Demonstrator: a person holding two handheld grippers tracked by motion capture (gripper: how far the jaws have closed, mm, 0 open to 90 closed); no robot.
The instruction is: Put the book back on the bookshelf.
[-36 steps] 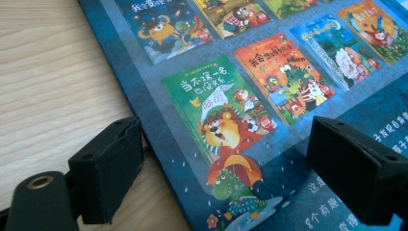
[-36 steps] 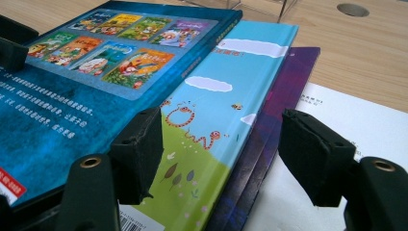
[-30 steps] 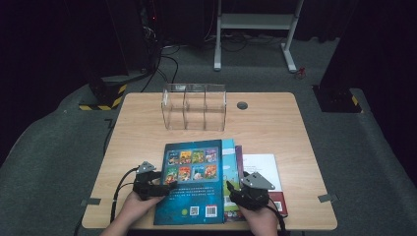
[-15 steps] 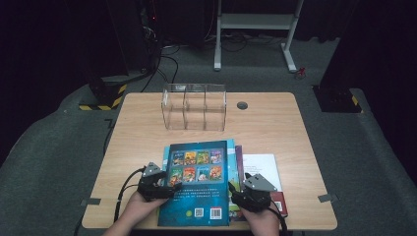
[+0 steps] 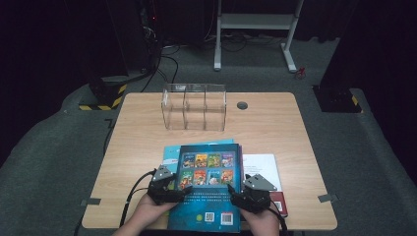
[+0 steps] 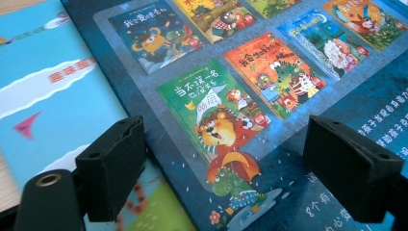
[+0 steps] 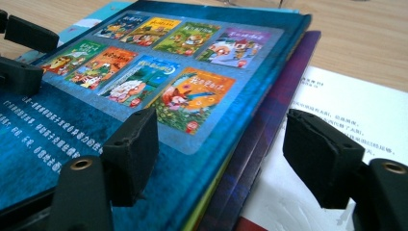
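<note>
A dark blue picture book [image 5: 209,169] with rows of small cover pictures tops a stack at the table's front edge. My left gripper [image 5: 182,192] is open at its left edge. In the left gripper view [image 6: 231,178] that edge runs between the jaws, with a light blue book [image 6: 53,91] under it. My right gripper [image 5: 236,196] is open at the right edge. Its jaws have just been opening [image 7: 223,159]. One stands over the blue cover [image 7: 159,72], the other over a white book [image 7: 365,110], and a purple book's edge [image 7: 269,125] lies between them.
A clear divided box [image 5: 194,105] stands at the back of the wooden table [image 5: 142,132], with a round cable hole [image 5: 242,104] to its right. A red cover [image 5: 278,202] peeks out under the white book [image 5: 260,164]. Dark floor surrounds the table.
My left gripper has slid to the right along the blue book's left edge, and the book sits slightly further right. The right gripper has kept its place.
</note>
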